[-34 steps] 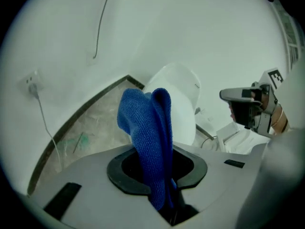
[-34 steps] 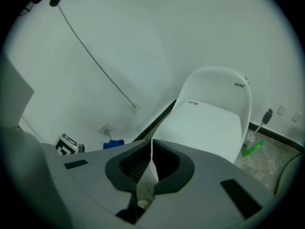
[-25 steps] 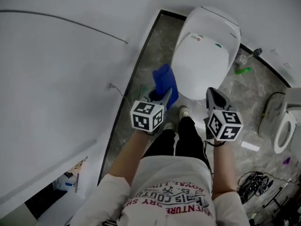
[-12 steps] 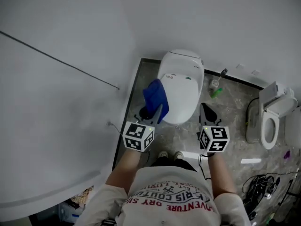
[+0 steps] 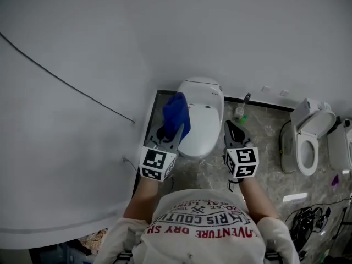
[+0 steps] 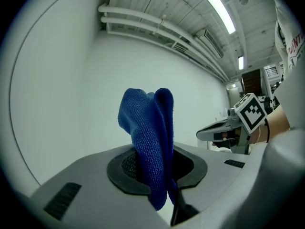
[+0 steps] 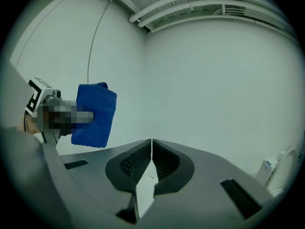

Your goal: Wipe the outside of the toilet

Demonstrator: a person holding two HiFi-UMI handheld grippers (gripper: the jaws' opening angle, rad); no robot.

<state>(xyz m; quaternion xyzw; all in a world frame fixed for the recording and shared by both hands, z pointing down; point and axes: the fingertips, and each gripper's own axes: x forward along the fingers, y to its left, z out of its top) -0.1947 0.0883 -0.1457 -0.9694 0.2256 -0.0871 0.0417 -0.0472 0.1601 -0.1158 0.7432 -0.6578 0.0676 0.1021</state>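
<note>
A white toilet (image 5: pixel 201 114) with its lid down stands on the grey floor against the wall, ahead of my feet. My left gripper (image 5: pixel 169 131) is raised over its left side, shut on a blue cloth (image 5: pixel 176 114) that sticks up from the jaws (image 6: pixel 151 128). My right gripper (image 5: pixel 231 130) hovers off the toilet's right side, shut with nothing in it (image 7: pixel 150 149). In the right gripper view the blue cloth (image 7: pixel 94 114) shows at the left against the bare wall.
A second white toilet (image 5: pixel 306 136) with its seat showing stands at the right. A green bottle (image 5: pixel 240 116) sits by the wall between the two. Cables (image 5: pixel 308 224) lie on the floor at the lower right. White walls close the left and far sides.
The view has pulled back and up: the toilet looks smaller and farther. Both grippers have risen with the cloth still held, and the second toilet has come fully into view.
</note>
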